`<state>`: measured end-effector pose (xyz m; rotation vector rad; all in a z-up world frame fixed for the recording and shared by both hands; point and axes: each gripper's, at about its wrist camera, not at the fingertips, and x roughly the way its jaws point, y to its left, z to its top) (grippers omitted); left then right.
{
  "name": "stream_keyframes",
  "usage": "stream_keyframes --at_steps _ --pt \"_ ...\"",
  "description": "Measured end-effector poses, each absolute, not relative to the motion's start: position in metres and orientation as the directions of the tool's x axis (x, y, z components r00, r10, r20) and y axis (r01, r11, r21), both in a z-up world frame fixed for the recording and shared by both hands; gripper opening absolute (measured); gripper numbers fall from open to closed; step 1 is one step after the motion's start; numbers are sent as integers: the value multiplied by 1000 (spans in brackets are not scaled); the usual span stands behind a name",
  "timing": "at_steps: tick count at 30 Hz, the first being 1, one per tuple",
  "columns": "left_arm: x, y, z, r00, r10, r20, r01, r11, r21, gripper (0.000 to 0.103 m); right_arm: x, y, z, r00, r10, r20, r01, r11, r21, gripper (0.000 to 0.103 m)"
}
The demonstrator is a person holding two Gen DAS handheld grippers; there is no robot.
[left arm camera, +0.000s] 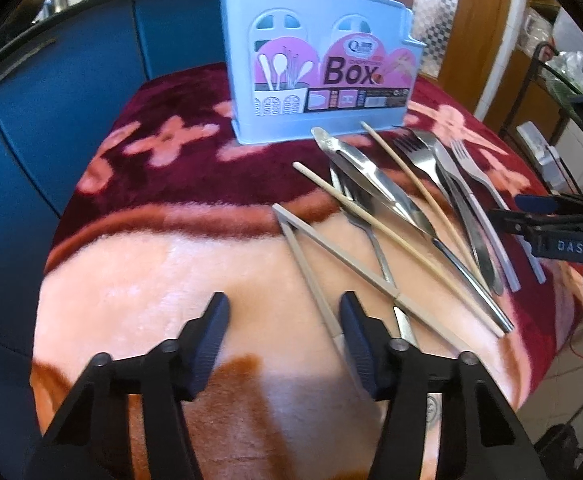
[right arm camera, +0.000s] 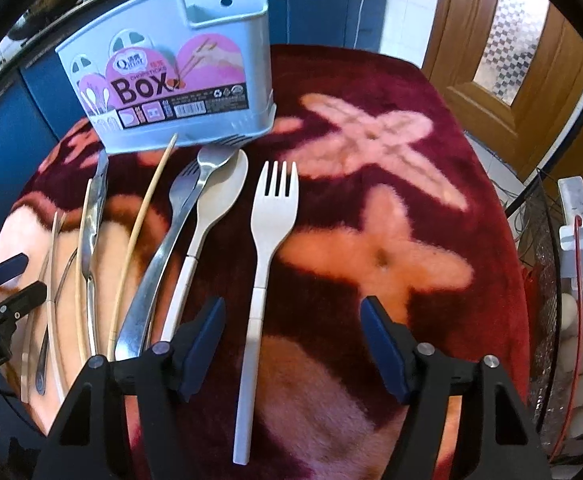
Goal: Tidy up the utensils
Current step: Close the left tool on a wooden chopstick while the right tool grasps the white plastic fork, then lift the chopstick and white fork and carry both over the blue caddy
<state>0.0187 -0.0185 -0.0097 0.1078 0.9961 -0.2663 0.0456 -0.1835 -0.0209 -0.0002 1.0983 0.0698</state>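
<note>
Utensils lie in a loose row on a round surface (left arm camera: 139, 312) covered by a plush red, pink and orange blanket (right arm camera: 371, 240), just in front of a pale blue holder box (left arm camera: 315, 68) that stands upright at the far edge with a pink label reading "Box". Blue cabinets (left arm camera: 31, 120) stand behind the surface and a wooden door (right arm camera: 503, 48) shows to the right. In the left wrist view, the left tongs (left arm camera: 283, 344) are spread apart above a bare pink patch of blanket with nothing between them; the right-hand tip sits just beside a pair of grey chopsticks (left arm camera: 323, 248) that meet in a narrow V. Past those lie a metal knife (left arm camera: 375, 184), a small metal fork under it, two thin wooden chopsticks (left arm camera: 395, 240), a larger metal fork (left arm camera: 423, 160) and a metal spoon, all overlapping or touching. In the right wrist view, the right tongs (right arm camera: 293, 340) stand apart astride the handle of a white plastic fork (right arm camera: 267, 248), tines pointing toward the box, but the pads are clear of it on both sides. Just left of that fork lies a white plastic spoon (right arm camera: 211, 216), with the metal spoon (right arm camera: 187, 216) partly over its bowl.
</note>
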Motion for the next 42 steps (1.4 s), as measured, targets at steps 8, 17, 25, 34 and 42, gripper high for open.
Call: stream_keyframes --at_steps 8,17,25,34,42 --pt "31 -22 -8 414 -219 -883 325 942 -82 29 66 -182 -15 310 90 -946 -109 992 59 47" --pt "44 -21 -7 318 -234 -919 359 926 -112 13 85 -180 -15 230 106 -967 -142 987 75 40" --pt "64 -6 -11 201 -332 -922 375 895 -240 8 108 -193 -12 169 133 -977 -139 984 110 32" --pt "71 1 -7 150 -376 -914 422 861 -285 4 137 -200 -11 154 169 -974 -74 984 159 9" --pt "67 14 -1 229 -395 -890 345 888 -305 4 140 -223 1 268 235 -934 -69 972 225 8"
